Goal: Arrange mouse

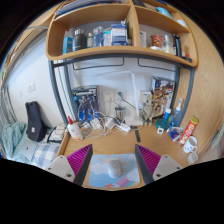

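Plainly, jaws open above desk [118,143].

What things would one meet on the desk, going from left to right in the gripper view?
Black bag → power strip with plugs → blue bottle → orange-red packet. These lie beyond the open gripper, with a flat packet lying between its jaws. No mouse is clearly visible.

No legible text, label or number on any visible item.
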